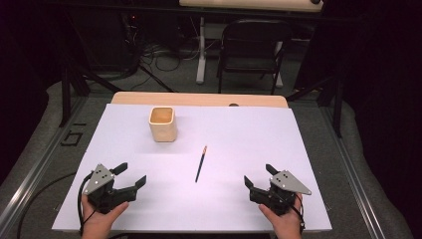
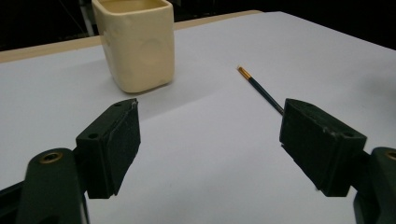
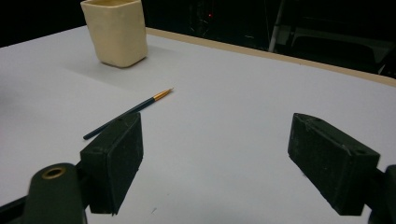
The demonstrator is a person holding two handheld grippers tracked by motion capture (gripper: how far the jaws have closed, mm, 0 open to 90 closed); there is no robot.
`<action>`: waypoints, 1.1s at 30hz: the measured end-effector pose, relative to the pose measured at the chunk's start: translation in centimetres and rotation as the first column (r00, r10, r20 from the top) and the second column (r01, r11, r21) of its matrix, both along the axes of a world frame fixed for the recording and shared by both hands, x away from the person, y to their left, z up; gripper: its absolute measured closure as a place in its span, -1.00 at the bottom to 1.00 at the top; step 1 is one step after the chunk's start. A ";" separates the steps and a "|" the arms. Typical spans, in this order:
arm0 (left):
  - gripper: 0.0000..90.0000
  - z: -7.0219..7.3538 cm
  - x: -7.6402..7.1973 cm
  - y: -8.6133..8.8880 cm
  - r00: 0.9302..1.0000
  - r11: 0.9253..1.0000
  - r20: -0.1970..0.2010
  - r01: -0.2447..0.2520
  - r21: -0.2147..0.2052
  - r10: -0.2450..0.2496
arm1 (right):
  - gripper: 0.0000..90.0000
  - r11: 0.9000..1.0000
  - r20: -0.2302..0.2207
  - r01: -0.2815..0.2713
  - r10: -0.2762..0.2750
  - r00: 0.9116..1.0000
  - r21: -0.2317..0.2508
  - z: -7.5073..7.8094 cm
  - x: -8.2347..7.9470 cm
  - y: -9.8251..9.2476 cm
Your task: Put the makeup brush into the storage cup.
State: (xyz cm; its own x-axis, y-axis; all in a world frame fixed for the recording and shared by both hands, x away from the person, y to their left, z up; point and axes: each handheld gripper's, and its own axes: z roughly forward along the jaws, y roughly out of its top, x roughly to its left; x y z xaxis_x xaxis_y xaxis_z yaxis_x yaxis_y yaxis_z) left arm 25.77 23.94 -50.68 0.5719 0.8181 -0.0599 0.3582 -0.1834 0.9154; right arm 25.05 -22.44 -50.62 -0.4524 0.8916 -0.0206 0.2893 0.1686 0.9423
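A cream square cup (image 1: 162, 123) stands upright at the back left of the white table sheet (image 1: 239, 124). A thin dark pencil with a gold tip (image 1: 201, 163) lies flat near the middle. My left gripper (image 1: 132, 175) rests at the front left, open, nothing between its jaws. Held at the front right, my right gripper (image 1: 258, 175) is open and empty too. In the left gripper view the cup (image 2: 137, 44) is ahead and the pencil (image 2: 260, 89) runs behind the right jaw. In the right gripper view the pencil (image 3: 133, 112) lies just past the left jaw, the cup (image 3: 116, 31) farther off.
A wooden table edge (image 1: 199, 98) shows behind the sheet. A black folding chair (image 1: 251, 50) and cables stand on the floor beyond. A metal frame rail (image 1: 30, 169) runs along the left side. Bare sheet lies between the two grippers.
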 end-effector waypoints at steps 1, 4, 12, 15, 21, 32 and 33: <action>-0.54 0.0 0.1 0.0 1.000 1.000 -0.007 0.000 -0.002 0.000 | -0.58 1.000 -0.003 0.003 -0.003 1.000 0.005 -0.1 0.1 0.0; -0.54 -0.1 0.4 0.0 1.000 1.000 -0.014 0.002 -0.007 -0.002 | -0.57 1.000 -0.022 0.010 -0.010 1.000 0.007 -0.4 0.4 -0.1; -0.54 -0.1 1.4 0.1 0.999 1.000 -0.044 -0.013 -0.018 0.012 | -0.53 0.999 -0.031 0.039 -0.040 0.999 -0.029 -0.5 0.9 0.1; -0.54 -0.1 1.5 0.2 0.999 0.999 -0.046 -0.020 -0.028 0.019 | -0.53 0.999 -0.038 0.040 -0.041 0.998 -0.030 -0.6 0.8 0.1; -0.49 -0.2 1.9 0.2 0.998 0.999 -0.066 -0.024 -0.044 0.021 | -0.51 0.999 -0.040 0.038 -0.039 0.998 -0.034 -0.7 0.9 0.1; -0.44 0.3 2.4 0.0 0.994 0.998 -0.104 -0.049 -0.028 0.046 | -0.36 0.995 -0.104 0.011 -0.021 0.994 -0.098 -0.5 1.5 1.2; -0.44 0.5 2.5 -0.1 0.993 0.998 -0.109 -0.049 -0.030 0.046 | -0.36 0.995 -0.104 0.011 -0.021 0.994 -0.098 -0.5 1.5 1.2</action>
State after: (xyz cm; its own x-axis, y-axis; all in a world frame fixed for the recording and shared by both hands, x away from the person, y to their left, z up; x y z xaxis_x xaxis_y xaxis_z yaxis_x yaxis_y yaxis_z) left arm 28.22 23.83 -50.19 0.5210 0.8409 -0.1465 0.4632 -0.1343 0.8760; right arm 26.52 -21.24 -51.15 -0.4420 0.8949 -0.0611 0.3888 0.2525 0.8860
